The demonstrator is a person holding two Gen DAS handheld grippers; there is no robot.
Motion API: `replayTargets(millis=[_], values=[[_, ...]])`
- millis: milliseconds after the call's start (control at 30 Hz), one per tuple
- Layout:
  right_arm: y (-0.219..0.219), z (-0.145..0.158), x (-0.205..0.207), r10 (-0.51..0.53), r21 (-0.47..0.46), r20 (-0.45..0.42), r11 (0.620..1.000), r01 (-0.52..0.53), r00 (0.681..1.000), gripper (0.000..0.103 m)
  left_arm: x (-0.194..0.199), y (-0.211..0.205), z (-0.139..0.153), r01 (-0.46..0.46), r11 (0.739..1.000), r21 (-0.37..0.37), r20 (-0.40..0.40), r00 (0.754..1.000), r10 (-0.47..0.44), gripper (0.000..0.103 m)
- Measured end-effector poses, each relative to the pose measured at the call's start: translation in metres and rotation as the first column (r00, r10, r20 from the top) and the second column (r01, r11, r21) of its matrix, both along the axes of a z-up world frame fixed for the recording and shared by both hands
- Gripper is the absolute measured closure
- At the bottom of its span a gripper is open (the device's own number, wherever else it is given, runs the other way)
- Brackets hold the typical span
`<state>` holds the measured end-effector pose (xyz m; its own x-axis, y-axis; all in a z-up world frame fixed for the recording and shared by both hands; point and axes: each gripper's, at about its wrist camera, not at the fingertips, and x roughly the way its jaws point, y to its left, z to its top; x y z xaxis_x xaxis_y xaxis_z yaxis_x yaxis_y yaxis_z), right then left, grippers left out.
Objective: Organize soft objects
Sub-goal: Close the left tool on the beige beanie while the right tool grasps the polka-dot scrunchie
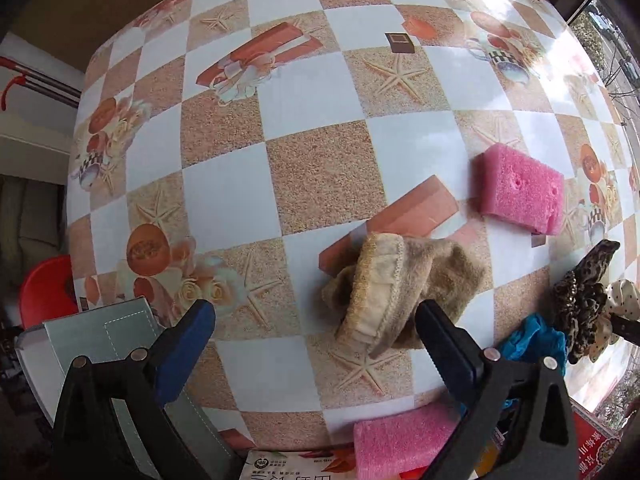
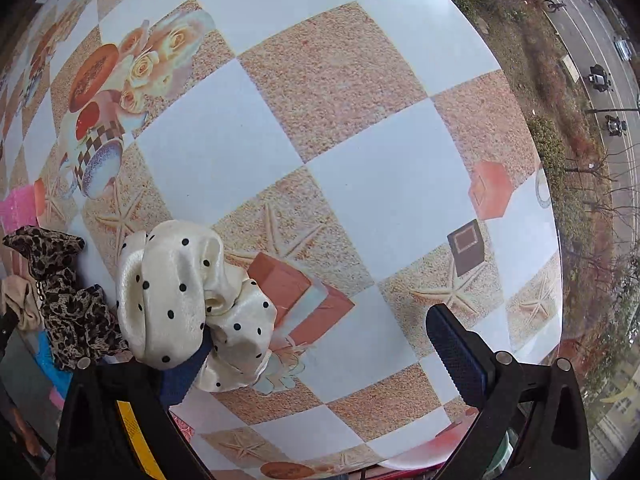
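A crumpled beige fuzzy sock [image 1: 400, 288] lies on the checkered tablecloth [image 1: 316, 168], just ahead of my left gripper [image 1: 316, 320]. That gripper is open wide, and its right fingertip [image 1: 436, 328] overlaps the sock's near edge. One pink sponge [image 1: 520, 188] sits farther right and another pink sponge [image 1: 400, 440] lies at the near edge. A cream polka-dot scrunchie [image 2: 188, 300] rests over the left finger of my right gripper [image 2: 320, 348], which is also open with nothing pinched. A leopard-print scrunchie [image 2: 60, 292] lies to its left.
A blue cloth [image 1: 536, 340] lies by the leopard scrunchie [image 1: 580, 300]. A grey box [image 1: 100, 332] stands at the near left and a red stool [image 1: 44, 288] beyond the table's left edge. On the right the table edge [image 2: 556, 240] drops off at a window.
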<state>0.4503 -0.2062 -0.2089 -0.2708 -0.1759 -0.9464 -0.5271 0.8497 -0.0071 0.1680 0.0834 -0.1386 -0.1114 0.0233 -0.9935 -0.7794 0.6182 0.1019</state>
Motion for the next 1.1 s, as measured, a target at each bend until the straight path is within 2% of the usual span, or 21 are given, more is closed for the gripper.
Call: replayTargets(millis=[133, 267, 433, 600, 700, 867, 1100], values=[[-0.016, 0.024, 0.002, -0.061, 0.148, -0.004, 0.987, 0.061, 0.998, 0.0, -0.002, -0.001, 0.018, 0.008, 1.0, -0.008, 0.077, 0.997, -0.007, 0.001], [0.006, 0.03, -0.009, -0.019, 0.209, 0.0, 0.978, 0.019, 1.0, 0.0, 0.017, -0.008, 0.002, 0.031, 0.999, -0.036, 0.075, 0.997, -0.028, 0.001], [0.041, 0.011, -0.026, 0.066, 0.156, 0.023, 0.985, -0.069, 0.998, 0.0, 0.021, -0.015, -0.032, -0.019, 0.997, -0.08, 0.05, 0.999, 0.023, 0.001], [0.052, -0.008, -0.038, 0.124, 0.08, 0.044, 0.989, -0.127, 0.991, 0.0, 0.019, -0.017, -0.055, -0.033, 0.994, -0.1, 0.025, 0.999, 0.036, 0.001], [0.051, -0.008, -0.038, 0.129, 0.082, 0.05, 0.988, -0.133, 0.99, 0.0, 0.025, -0.017, -0.065, -0.038, 0.994, -0.104, 0.024, 0.999, 0.04, 0.0], [0.054, -0.007, -0.037, 0.127, 0.078, 0.048, 0.988, -0.131, 0.991, 0.0, 0.04, -0.007, -0.074, -0.037, 0.993, -0.111, 0.017, 0.999, 0.039, 0.0], [0.055, -0.009, -0.036, 0.124, 0.093, 0.072, 0.987, -0.13, 0.99, 0.0, 0.033, -0.013, -0.072, -0.031, 0.996, -0.088, 0.033, 0.999, 0.034, 0.0]])
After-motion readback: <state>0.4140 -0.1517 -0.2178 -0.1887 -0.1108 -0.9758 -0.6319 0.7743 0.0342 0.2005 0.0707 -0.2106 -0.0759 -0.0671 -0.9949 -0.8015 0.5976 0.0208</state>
